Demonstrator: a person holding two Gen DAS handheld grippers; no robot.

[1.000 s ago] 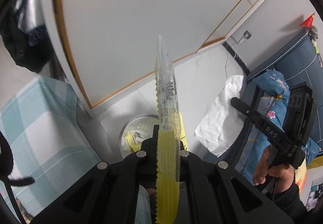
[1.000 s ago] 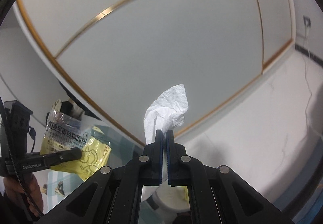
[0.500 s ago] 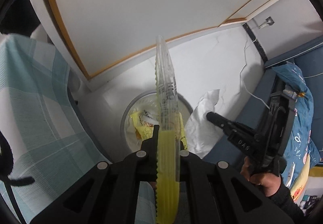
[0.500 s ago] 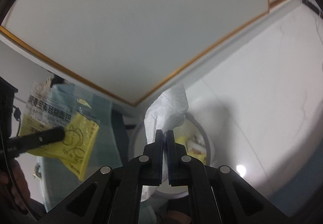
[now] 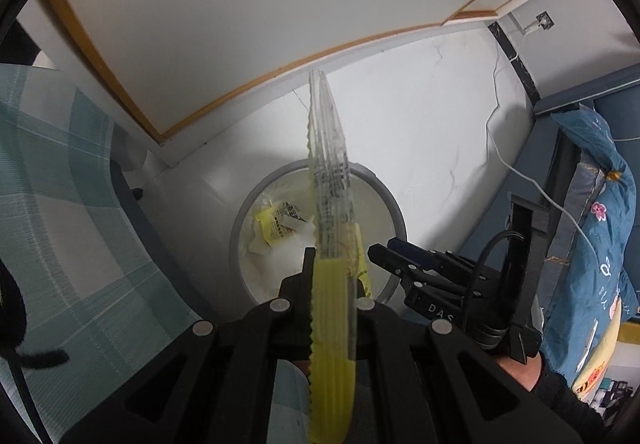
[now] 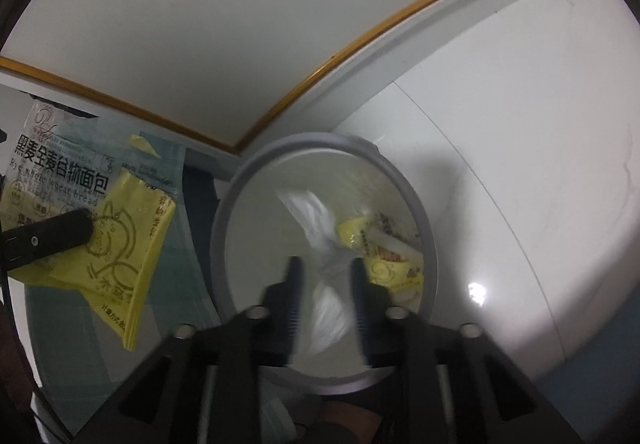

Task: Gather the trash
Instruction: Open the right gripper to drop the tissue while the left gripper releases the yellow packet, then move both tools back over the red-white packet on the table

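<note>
A round grey trash bin [image 5: 240, 228] [image 6: 224, 236] stands on the white floor below both grippers. My left gripper [image 5: 334, 268] is shut on a yellow and clear bread wrapper [image 5: 330, 195], seen edge-on above the bin. In the right wrist view that wrapper [image 6: 108, 244] hangs left of the bin from a black finger [image 6: 48, 240]. My right gripper [image 6: 325, 272] is over the bin and its jaws are opening. A white tissue [image 6: 316, 219] shows blurred between and beyond them, with the pads off it. In the left wrist view the right gripper [image 5: 384, 256] sits at the bin's right rim.
The bin holds yellow wrappers [image 6: 384, 264] and white paper. A teal checked cloth [image 5: 60, 224] lies on the left. A bed with blue bedding [image 5: 592, 203] is on the right, with a white cable [image 5: 496, 147] on the floor. A gold-trimmed white panel rises behind the bin.
Both grippers have sunk toward the bin and tipped further down. The right jaws, shut on the tissue before, have parted and the tissue has left them. The left still holds the wrapper.
</note>
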